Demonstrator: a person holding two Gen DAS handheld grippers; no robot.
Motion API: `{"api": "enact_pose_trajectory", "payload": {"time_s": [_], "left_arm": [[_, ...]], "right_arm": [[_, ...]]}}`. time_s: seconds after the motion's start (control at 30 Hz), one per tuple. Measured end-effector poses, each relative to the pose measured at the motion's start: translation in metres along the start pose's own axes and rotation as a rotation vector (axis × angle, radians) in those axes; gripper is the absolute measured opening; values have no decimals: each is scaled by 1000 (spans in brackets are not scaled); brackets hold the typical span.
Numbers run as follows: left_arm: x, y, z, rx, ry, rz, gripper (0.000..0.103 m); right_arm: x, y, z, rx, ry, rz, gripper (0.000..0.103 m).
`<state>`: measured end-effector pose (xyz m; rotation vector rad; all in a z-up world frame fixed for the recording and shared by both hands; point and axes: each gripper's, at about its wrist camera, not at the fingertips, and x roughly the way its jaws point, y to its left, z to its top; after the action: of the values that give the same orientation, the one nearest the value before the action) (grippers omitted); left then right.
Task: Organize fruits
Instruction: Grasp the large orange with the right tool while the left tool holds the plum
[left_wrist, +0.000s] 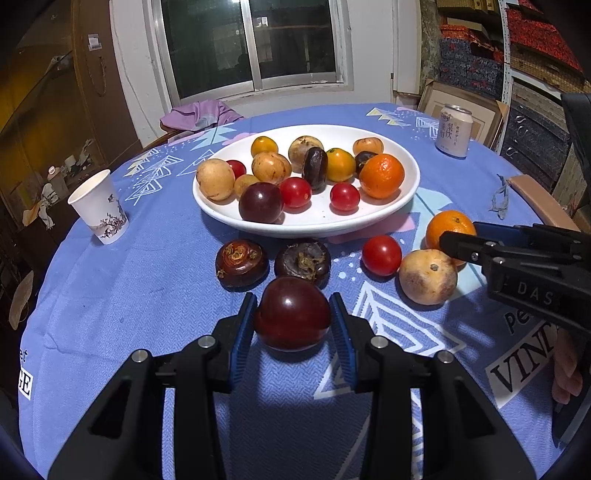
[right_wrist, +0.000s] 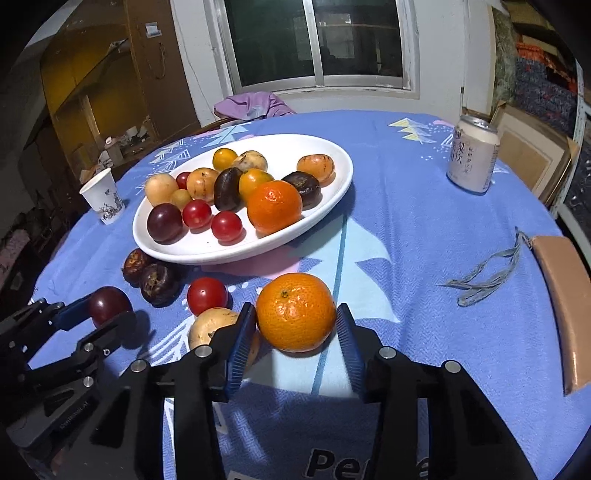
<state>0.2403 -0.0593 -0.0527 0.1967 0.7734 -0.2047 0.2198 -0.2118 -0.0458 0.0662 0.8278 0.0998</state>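
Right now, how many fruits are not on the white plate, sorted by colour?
Orange mandarin: 1
Red cherry tomato: 1
Dark red plum: 1
Tan round fruit: 1
Dark brown water chestnuts: 2
Total: 6

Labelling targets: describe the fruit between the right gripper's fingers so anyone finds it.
On the blue tablecloth, look in front of the white oval plate. The round orange mandarin lies there, off the plate, between the right gripper pads. Its neighbours are red and tan.
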Motion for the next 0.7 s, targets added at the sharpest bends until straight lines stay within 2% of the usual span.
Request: {"api": "enact_pose_trajectory", "payload": {"time_s": [0.6, 0.7], "left_arm": [[12, 3, -3, -3, 47, 3, 40], [9, 4, -2, -9, 30, 9, 40]], "right_arm": [[-2, 0, -1, 11, 3, 0, 46], [-15, 5, -1, -5, -52, -23, 45]]}}
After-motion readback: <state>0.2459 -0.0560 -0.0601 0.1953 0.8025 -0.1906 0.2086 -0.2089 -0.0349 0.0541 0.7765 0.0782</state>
